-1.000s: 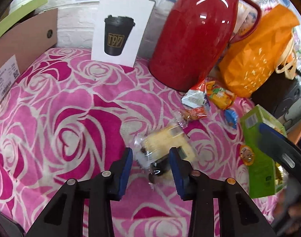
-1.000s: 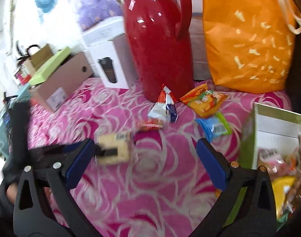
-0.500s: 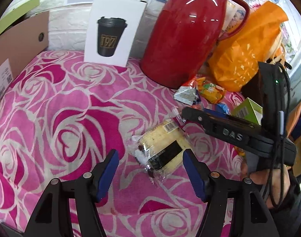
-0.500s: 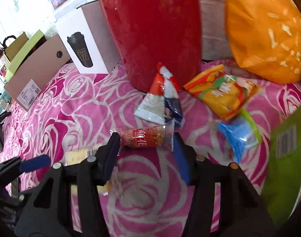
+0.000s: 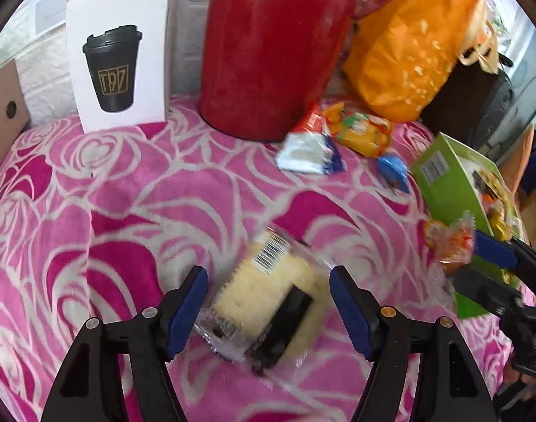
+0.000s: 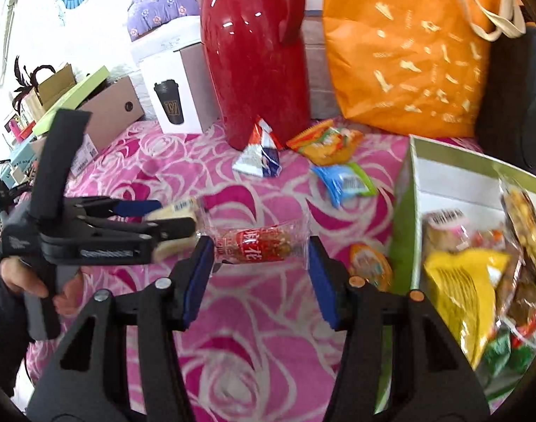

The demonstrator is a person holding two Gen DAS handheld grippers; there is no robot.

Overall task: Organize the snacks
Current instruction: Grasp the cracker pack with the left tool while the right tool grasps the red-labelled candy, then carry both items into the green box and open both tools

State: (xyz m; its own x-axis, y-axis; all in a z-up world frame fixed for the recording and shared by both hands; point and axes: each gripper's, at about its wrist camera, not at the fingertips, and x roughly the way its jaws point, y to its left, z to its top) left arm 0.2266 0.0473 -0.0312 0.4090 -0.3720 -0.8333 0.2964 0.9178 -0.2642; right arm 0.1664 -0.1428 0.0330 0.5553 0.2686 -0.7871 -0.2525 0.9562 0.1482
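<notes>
Right claw [image 6: 259,263] pinches a clear-wrapped red snack stick [image 6: 260,244] end to end between its blue pads, lifted off the pink rose-patterned cloth surface [image 6: 239,344]. The open green cardboard box [image 6: 403,232], already half full of packets, stands at its 3 o'clock.

Left claw [image 5: 268,307] gapes wide around a pale yellow cake in a clear wrapper with a black band [image 5: 264,299]; pads do not touch it, nothing gripped.

Step in hand, as I judge it: carrying the stick to the box. Next move calls for a swing toward 3 o'clock, over the box wall, then release.

Loose packets wait at 12 o'clock by the tall red plastic jug [image 6: 253,59].
</notes>
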